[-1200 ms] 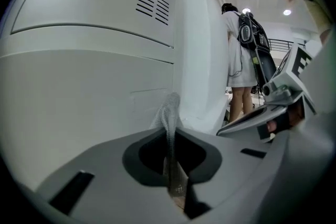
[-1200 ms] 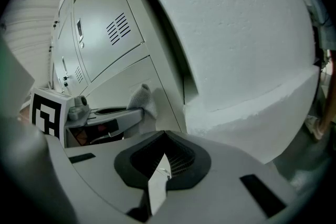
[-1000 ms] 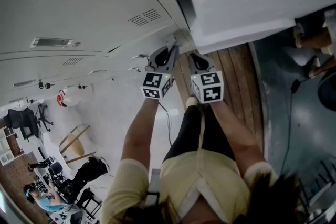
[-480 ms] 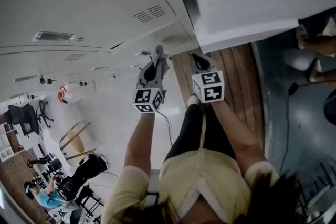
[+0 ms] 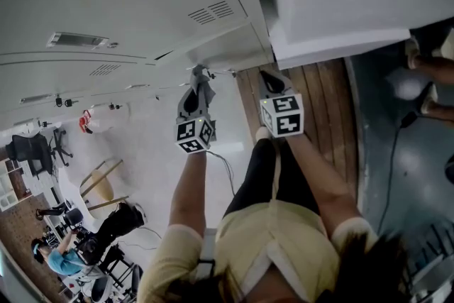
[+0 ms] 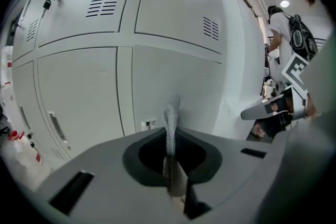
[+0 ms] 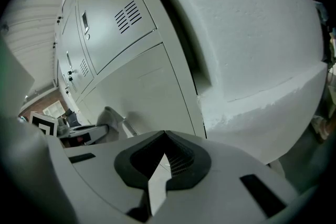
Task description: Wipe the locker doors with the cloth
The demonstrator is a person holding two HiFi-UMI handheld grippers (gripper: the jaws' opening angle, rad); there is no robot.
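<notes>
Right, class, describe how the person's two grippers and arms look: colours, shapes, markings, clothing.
The left gripper and right gripper both have grey bodies that taper towards the jaws. Each carries a white cube printed with black square markers. The person wears a pale yellow top with short sleeves and dark trousers.

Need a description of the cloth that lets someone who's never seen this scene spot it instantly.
Find the wall of pale grey lockers. In front of them is the left claw, shut on the cloth: a narrow grey strip sticking up from the jaws. Its knitted texture sets it apart from the smooth metal behind it.
</notes>
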